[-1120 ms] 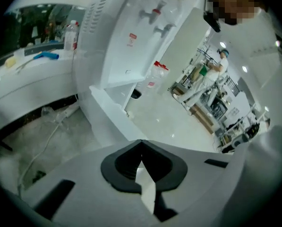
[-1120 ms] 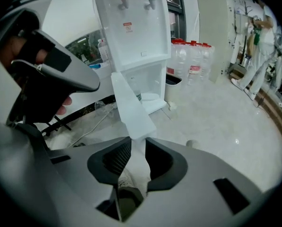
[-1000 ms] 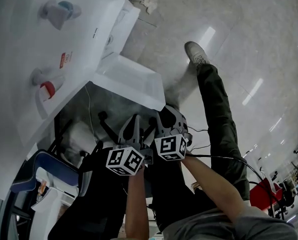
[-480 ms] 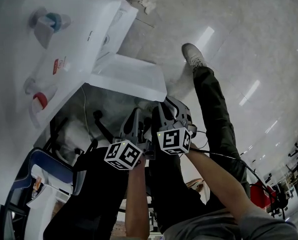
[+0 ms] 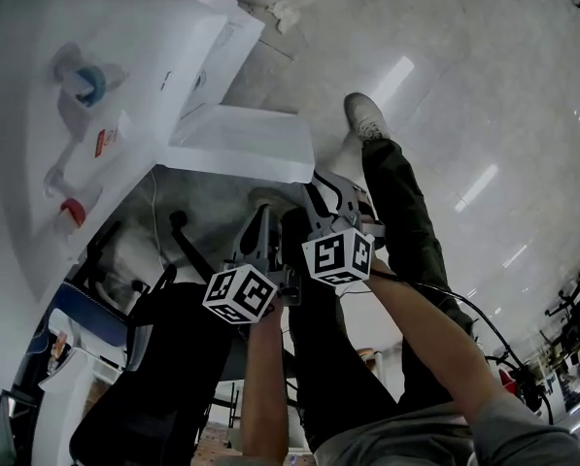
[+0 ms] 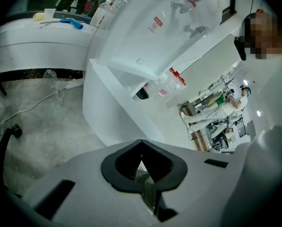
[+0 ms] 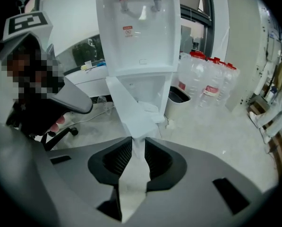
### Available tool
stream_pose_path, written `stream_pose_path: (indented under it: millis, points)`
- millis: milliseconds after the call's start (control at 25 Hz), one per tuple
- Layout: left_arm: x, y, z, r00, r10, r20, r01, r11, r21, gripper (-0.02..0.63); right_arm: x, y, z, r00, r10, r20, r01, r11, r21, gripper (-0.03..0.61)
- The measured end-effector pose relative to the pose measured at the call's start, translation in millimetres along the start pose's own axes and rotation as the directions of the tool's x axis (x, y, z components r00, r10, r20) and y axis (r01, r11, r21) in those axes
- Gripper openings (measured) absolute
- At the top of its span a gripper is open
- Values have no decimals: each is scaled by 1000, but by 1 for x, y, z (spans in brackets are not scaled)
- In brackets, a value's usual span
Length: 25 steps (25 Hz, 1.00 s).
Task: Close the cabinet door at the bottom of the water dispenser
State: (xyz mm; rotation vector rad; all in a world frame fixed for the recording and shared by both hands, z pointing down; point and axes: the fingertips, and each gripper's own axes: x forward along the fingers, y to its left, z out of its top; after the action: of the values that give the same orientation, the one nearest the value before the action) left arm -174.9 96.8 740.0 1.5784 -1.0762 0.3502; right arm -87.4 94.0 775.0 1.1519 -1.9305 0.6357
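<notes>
Door edge gripped, closing swing about to begin
The right gripper (image 7: 138, 148) jaws clamp the free edge of the cabinet door (image 7: 126, 109), which stands open below the water dispenser (image 7: 138, 46). The left gripper (image 6: 141, 163) jaws are pinched together, empty. Next, probably: push the door inward.

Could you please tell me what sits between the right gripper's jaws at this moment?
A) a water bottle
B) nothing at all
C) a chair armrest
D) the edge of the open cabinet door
D: in the right gripper view, the right gripper has the edge of the white cabinet door between its jaws.

All 3 cams on dispenser (image 7: 138, 27)
</notes>
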Motion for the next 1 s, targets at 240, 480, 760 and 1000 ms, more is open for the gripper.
stream_pose_path:
  millis: [240,480,760,1000]
  points:
    - [12,-12,5,999,34,12,-33,999,-22,8,6,-21,10,999,45,2,-44,998,-46,86]
    - [28,-20,12,998,57,33,-55,997,-61,8,13,-42,23,996,86,5,-85,989,-119,86]
    - [52,-30,28,997,67,49,-61,993,-105,8,28,-69,42,993,118,3,-115,974,-195,86]
    - [66,-31,45,994,81,79,-67,985,-162,8,40,-88,61,989,147,0,-141,951,-276,86]
